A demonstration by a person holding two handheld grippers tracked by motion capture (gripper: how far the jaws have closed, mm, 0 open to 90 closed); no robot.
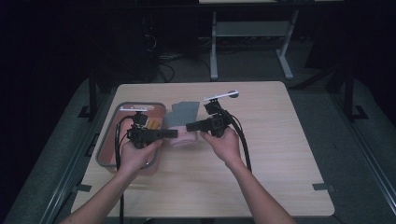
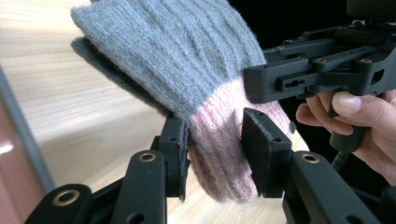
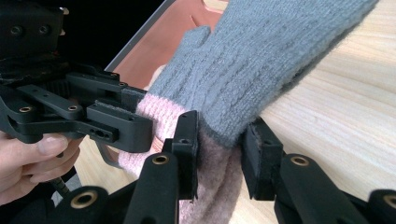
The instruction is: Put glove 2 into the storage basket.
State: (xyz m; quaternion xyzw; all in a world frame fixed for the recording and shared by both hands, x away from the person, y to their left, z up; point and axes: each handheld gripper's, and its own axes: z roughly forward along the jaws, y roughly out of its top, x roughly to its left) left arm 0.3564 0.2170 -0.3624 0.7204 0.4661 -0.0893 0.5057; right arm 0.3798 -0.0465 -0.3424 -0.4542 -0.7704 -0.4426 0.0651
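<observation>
Both grippers are on the glove here, one at each side of its pink cuff. From the high view, the left gripper comes in from the left, over the edge of the tray, and the right gripper meets it from the right, the two tips close together above the counter.

Look along the left gripper: its jaws are clamped on the pink cuff, knit bunched between the pads, with the grey body of the glove fanning up and away over the wood. The other gripper and the hand that holds it sit just beyond, at the right of that view.

Now the right gripper: jaws pinching the same cuff right where pink meets grey, the fabric squeezed between the pads. The grey part of the glove stretches up to the right, thumb pointing toward the tray. The left gripper bites the cuff's far edge just beside it.

So the glove hangs between the two grippers, cuff toward the person, grey end draped on the counter next to the tray. A small yellowish thing lies in the tray; I can't tell what it is.
</observation>
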